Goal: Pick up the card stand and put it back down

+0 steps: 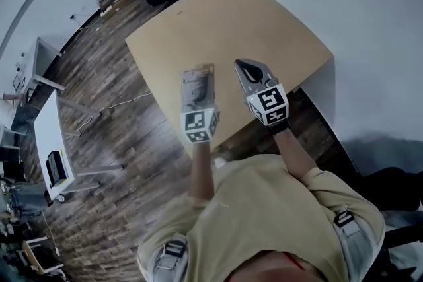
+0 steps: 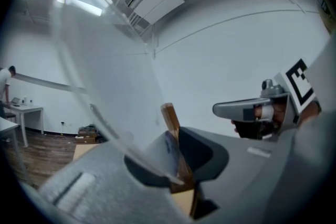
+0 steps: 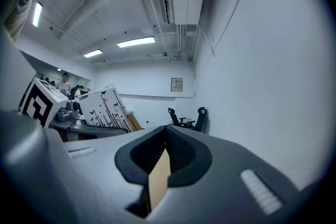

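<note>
Wooden table, card stand in left claw

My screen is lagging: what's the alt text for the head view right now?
The left gripper holds the card stand over a wooden table, jaws shut on it. The right gripper hangs beside it, jaws together and empty. The person's beige shirt fills the bottom of the frame.

the card stand is held in the left gripper above the near edge of the table, the right gripper just right of it.
</note>
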Demonstrator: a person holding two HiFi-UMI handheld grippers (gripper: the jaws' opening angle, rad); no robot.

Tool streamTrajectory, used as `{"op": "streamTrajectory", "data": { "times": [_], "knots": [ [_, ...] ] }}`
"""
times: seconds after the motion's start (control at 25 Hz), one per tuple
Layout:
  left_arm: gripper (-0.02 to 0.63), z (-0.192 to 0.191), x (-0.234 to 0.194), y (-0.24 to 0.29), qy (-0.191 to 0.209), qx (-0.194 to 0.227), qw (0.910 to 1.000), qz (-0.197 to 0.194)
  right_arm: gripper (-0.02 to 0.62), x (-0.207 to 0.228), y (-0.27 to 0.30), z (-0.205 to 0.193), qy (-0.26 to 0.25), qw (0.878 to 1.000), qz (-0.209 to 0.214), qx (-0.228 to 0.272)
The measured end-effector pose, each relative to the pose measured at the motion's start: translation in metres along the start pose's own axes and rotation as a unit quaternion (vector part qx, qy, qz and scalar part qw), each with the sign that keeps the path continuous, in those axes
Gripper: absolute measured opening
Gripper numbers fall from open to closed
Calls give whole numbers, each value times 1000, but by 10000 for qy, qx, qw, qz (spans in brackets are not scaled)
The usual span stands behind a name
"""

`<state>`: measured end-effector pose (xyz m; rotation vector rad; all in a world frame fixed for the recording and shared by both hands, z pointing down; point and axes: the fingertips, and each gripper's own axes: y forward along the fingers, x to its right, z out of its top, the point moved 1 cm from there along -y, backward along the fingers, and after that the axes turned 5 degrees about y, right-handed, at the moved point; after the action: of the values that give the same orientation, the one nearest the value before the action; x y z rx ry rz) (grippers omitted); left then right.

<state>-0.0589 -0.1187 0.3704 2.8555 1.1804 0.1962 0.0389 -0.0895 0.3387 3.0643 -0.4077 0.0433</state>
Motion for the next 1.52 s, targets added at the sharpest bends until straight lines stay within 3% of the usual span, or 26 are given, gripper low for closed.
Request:
{"op": "streamTrajectory", "data": {
  "times": [0.4, 0.68, 0.88, 1.2, 1.52],
  "knots": [
    [52, -9, 160, 77, 3, -119, 9942, -1069, 3, 131, -124, -35, 260, 9938, -1043, -284],
    [52, -42, 230, 116, 118, -530, 9819, -1814, 4, 180, -164, -76, 704, 9841, -1567, -460],
    [54, -52, 233, 167, 212, -679, 9776, -1979, 3, 207, -143, -94, 913, 9807, -1615, -618],
    [54, -84, 214, 298, 231, -1115, 9685, -2215, 3, 299, -68, -125, 1182, 9740, -1648, -1008],
    [54, -131, 210, 399, 445, -1472, 9457, -2864, 4, 386, -63, -190, 1715, 9506, -2134, -1465]
  ]
}}
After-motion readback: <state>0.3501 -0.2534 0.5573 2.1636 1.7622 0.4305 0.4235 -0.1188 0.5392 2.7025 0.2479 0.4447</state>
